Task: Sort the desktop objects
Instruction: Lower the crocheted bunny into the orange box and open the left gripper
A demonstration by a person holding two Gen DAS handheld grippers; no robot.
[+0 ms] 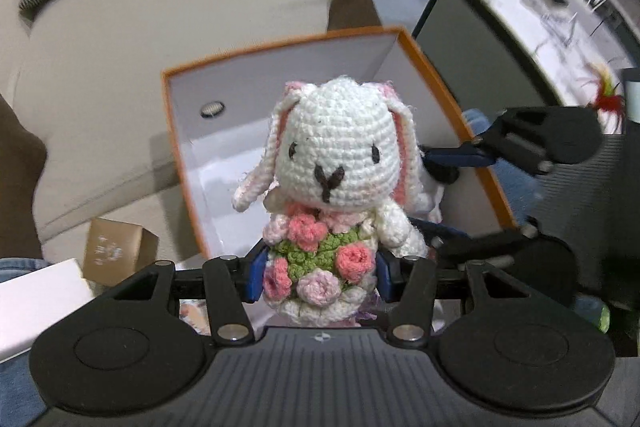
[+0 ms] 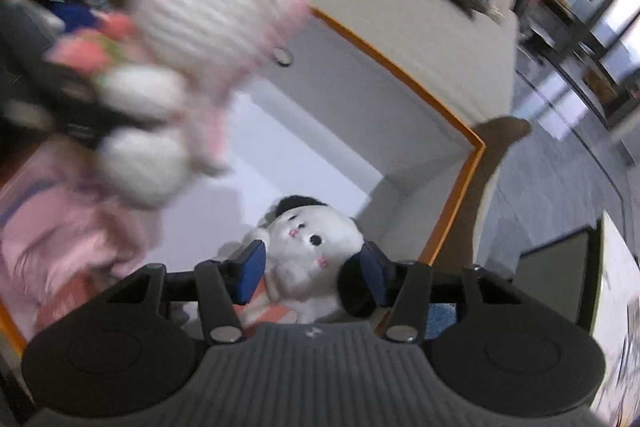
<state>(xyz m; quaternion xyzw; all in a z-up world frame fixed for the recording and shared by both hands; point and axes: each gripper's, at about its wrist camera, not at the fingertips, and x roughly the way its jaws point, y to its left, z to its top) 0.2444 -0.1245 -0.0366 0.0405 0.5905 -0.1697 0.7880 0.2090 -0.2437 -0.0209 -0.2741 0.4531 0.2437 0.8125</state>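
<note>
Overhead, bunny (image 1: 336, 187) above box rim (image 1: 280, 45)

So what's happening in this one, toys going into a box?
Yes. The left gripper is clamped on a crocheted white bunny, holding it above the orange-rimmed box. The right gripper is down inside that box around a black-and-white plush lying on the box floor; whether its pads press on the plush is unclear.

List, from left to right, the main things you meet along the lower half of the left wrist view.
Brown gift box → crochet bunny held in the left hand-held gripper → right hand-held gripper at the orange box's right edge.
</note>
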